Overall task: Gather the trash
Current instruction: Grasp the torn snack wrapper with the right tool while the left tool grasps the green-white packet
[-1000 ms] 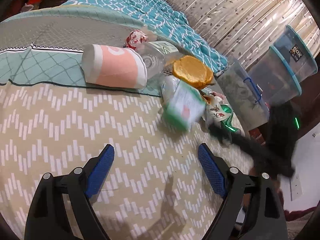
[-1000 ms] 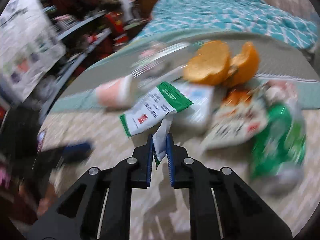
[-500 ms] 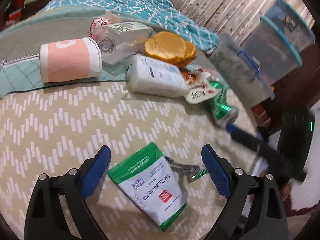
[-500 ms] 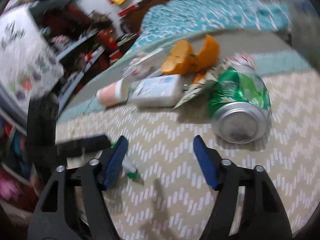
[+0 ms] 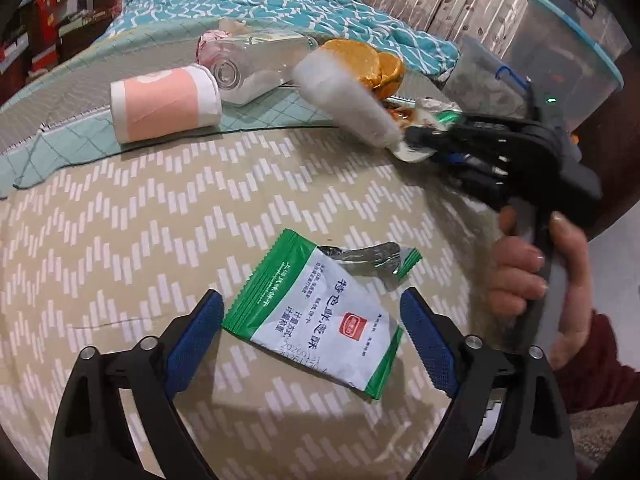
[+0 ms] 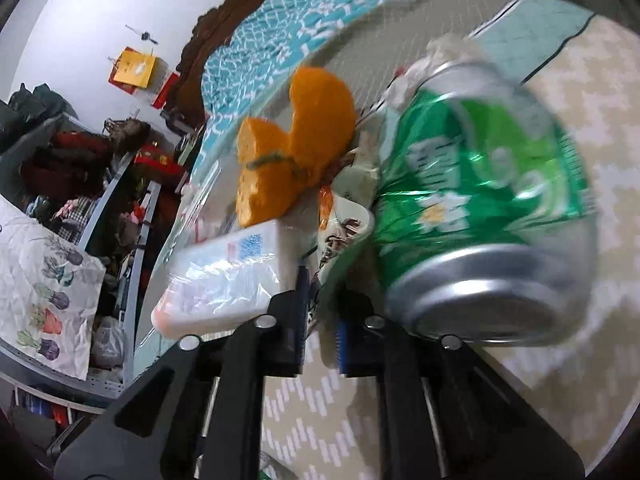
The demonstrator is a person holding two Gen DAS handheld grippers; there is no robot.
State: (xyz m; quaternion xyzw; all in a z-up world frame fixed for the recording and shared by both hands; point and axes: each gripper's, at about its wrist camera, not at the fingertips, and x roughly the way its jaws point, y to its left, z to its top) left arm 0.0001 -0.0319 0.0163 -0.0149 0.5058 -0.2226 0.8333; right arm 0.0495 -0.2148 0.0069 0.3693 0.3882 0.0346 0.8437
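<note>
A green-and-white snack wrapper point(image 5: 320, 320) lies flat on the chevron bed cover point(image 5: 120, 240). My left gripper point(image 5: 310, 300) straddles it with its jaws closing, and the blue pads point(image 5: 192, 336) stand clear of the wrapper's edges. My right gripper point(image 6: 322, 292) is rolled over and shut on the edge of a white, brown-printed wrapper point(image 6: 344, 236) wedged between a tissue pack point(image 6: 232, 272) and a green can point(image 6: 480, 208). In the left wrist view the right gripper point(image 5: 420, 138) reaches into the pile, with a hand point(image 5: 532, 272) on its handle.
Further trash lies in a row behind: a pink paper cup point(image 5: 164, 104), a clear plastic bottle point(image 5: 256, 68) and orange peel point(image 5: 360, 64). Clear storage boxes point(image 5: 568, 40) stand to the right of the bed. Cluttered shelves point(image 6: 80, 160) stand beyond the bed.
The right gripper let go of the green-and-white wrapper onto the cover, rolled, and shut on the white wrapper by the can. The left gripper moved in over the dropped wrapper.
</note>
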